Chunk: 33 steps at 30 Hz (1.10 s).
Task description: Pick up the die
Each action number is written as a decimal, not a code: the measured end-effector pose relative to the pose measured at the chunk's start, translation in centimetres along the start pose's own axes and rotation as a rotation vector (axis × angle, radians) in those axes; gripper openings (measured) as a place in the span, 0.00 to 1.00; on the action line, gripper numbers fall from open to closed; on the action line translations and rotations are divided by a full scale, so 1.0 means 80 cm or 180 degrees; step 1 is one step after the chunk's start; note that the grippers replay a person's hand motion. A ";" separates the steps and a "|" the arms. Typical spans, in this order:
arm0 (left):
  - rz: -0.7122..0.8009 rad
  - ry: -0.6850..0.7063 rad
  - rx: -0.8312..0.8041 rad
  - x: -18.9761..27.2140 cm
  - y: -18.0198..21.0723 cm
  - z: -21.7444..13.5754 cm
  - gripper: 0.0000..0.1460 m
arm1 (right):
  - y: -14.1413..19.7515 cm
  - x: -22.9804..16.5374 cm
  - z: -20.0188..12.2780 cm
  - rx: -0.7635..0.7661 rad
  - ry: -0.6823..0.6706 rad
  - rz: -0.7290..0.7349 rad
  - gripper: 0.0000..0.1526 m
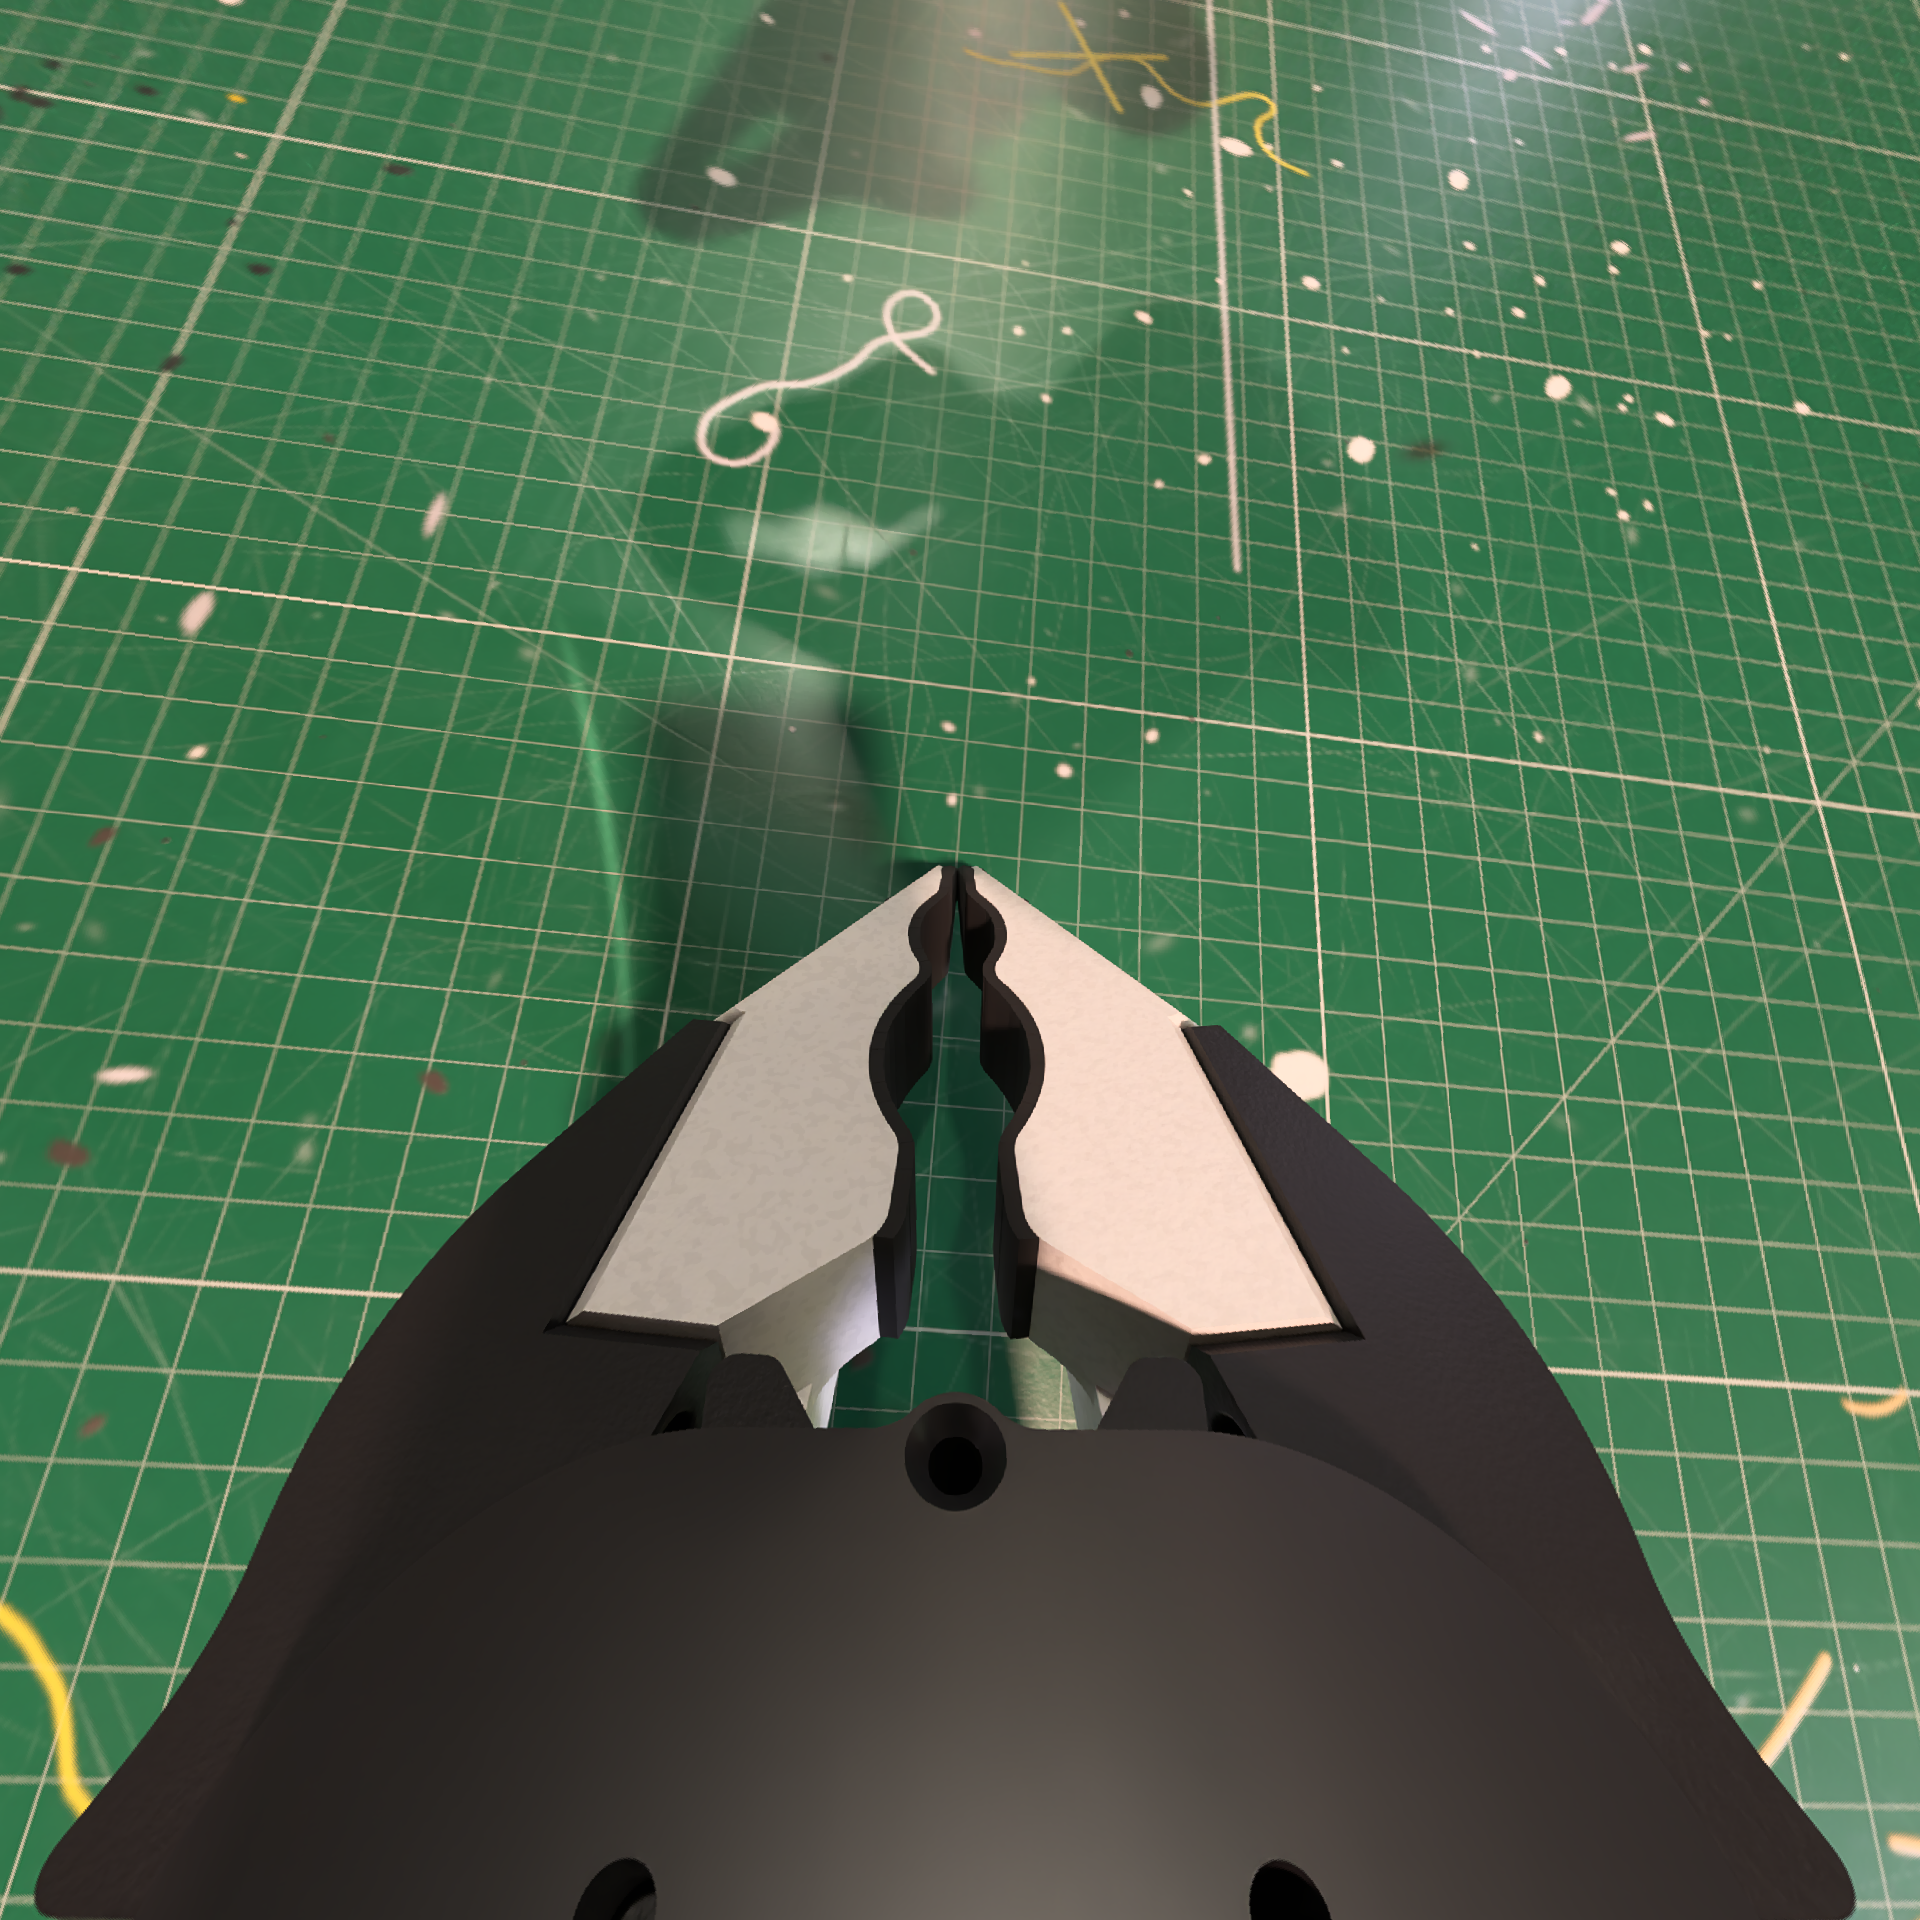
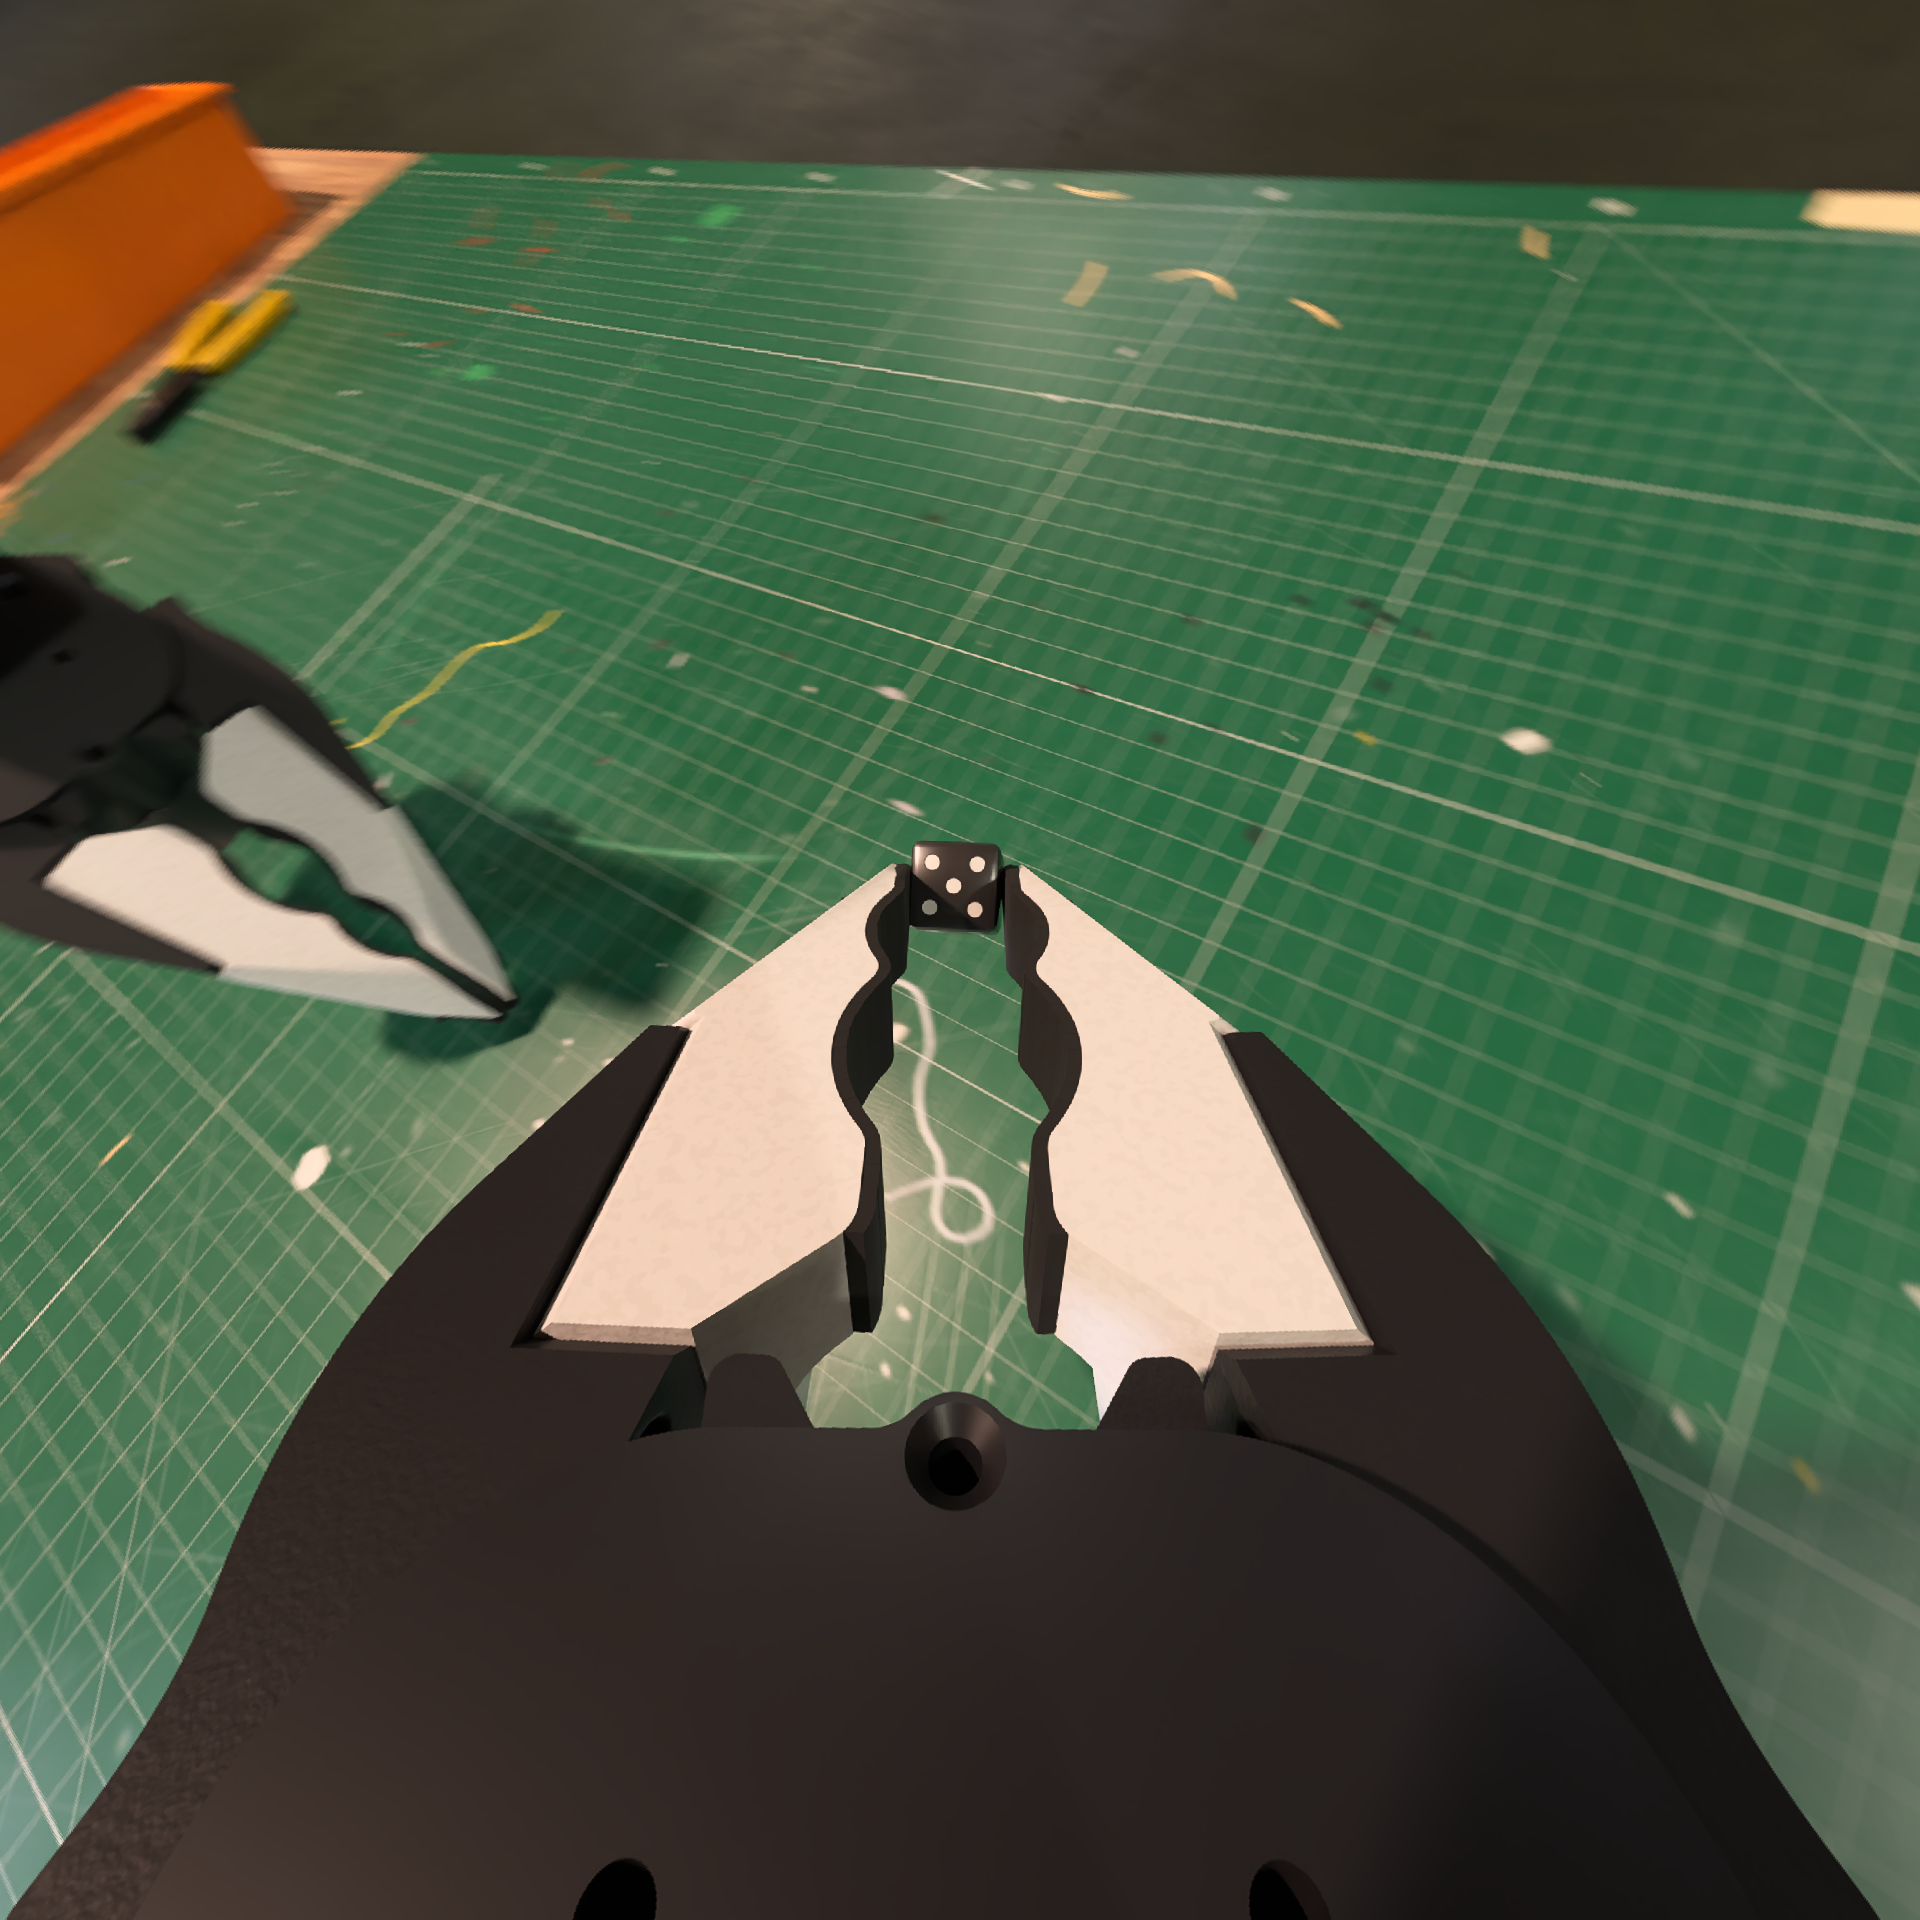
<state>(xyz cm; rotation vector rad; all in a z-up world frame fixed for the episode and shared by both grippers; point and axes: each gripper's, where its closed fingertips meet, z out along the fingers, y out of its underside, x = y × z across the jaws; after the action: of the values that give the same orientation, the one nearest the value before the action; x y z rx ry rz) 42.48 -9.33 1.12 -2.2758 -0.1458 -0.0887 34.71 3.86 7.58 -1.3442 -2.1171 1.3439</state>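
Note:
A small black die (image 2: pixel 954 886) with white pips sits between the tips of my right gripper (image 2: pixel 954 891), which is shut on it and holds it above the green cutting mat (image 2: pixel 1351 623). My left gripper (image 1: pixel 954 878) is shut and empty, its tips touching, low over the mat (image 1: pixel 1455 935). The left gripper also shows at the left of the right wrist view (image 2: pixel 488 992), tips together, pointing right. The die does not show in the left wrist view.
An orange box (image 2: pixel 114 239) stands at the far left edge of the mat, with a yellow-handled tool (image 2: pixel 213 348) beside it. White and yellow thread scraps and flecks lie across the mat. The table's far edge (image 2: pixel 1039 166) runs along the top.

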 end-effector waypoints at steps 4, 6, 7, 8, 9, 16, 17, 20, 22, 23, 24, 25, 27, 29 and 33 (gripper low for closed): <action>0.0137 -0.0242 -0.0015 -0.008 -0.017 -0.005 0.01 | 0.005 -0.039 0.014 0.0084 -0.0510 -0.0265 0.11; 0.0297 -0.0402 -0.0075 -0.019 -0.027 -0.005 0.06 | 0.014 -0.049 0.015 0.0001 -0.0651 -0.0389 0.11; 0.0335 -0.0454 -0.0149 -0.026 -0.031 -0.005 0.08 | 0.019 -0.051 0.015 -0.0052 -0.0671 -0.0477 0.11; 0.0325 -0.0462 -0.0234 -0.032 -0.033 -0.003 0.10 | 0.024 -0.055 0.015 -0.0106 -0.0709 -0.0561 0.11; 0.0263 -0.0416 -0.0315 -0.036 -0.035 0.000 0.13 | 0.029 -0.059 0.014 -0.0142 -0.0751 -0.0643 0.11; -0.0055 -0.0071 -0.0102 -0.045 -0.057 0.028 0.18 | 0.049 -0.058 0.014 -0.0323 -0.0592 -0.1077 0.11; -0.0067 -0.0221 -0.0049 -0.050 -0.056 0.028 0.18 | 0.045 -0.057 0.013 -0.0251 -0.0569 -0.1082 0.11; 0.0049 -0.0327 0.0207 -0.048 -0.060 0.021 0.17 | 0.031 -0.062 0.010 -0.0023 -0.0586 -0.1073 0.11; -0.0071 -0.0222 0.0324 -0.045 -0.064 0.022 0.17 | 0.027 -0.070 0.008 0.0066 -0.0623 -0.1120 0.11; -0.0132 -0.0124 0.0338 -0.041 -0.065 0.023 0.18 | 0.028 -0.071 0.008 0.0063 -0.0637 -0.1143 0.11; -0.0178 -0.0027 0.0348 -0.037 -0.066 0.025 0.18 | 0.029 -0.071 0.009 0.0048 -0.0633 -0.1152 0.11; -0.0199 0.0046 0.0355 -0.033 -0.066 0.026 0.18 | 0.031 -0.071 0.011 0.0039 -0.0624 -0.1142 0.11; -0.0175 0.0077 0.0340 -0.029 -0.065 0.028 0.18 | 0.034 -0.069 0.013 0.0016 -0.0661 -0.1076 0.11; -0.0160 0.0067 0.0323 -0.029 -0.064 0.029 0.19 | 0.035 -0.069 0.013 0.0019 -0.0689 -0.1051 0.11; -0.0225 0.0149 0.0394 -0.027 -0.067 0.027 0.19 | 0.044 -0.075 0.013 -0.0072 -0.0789 -0.1141 0.11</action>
<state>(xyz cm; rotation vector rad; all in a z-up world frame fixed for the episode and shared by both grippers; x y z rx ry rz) 39.62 -4.36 3.50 -2.1437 -0.2017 -0.1653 39.09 -1.24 5.44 -0.7825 -2.3949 1.3908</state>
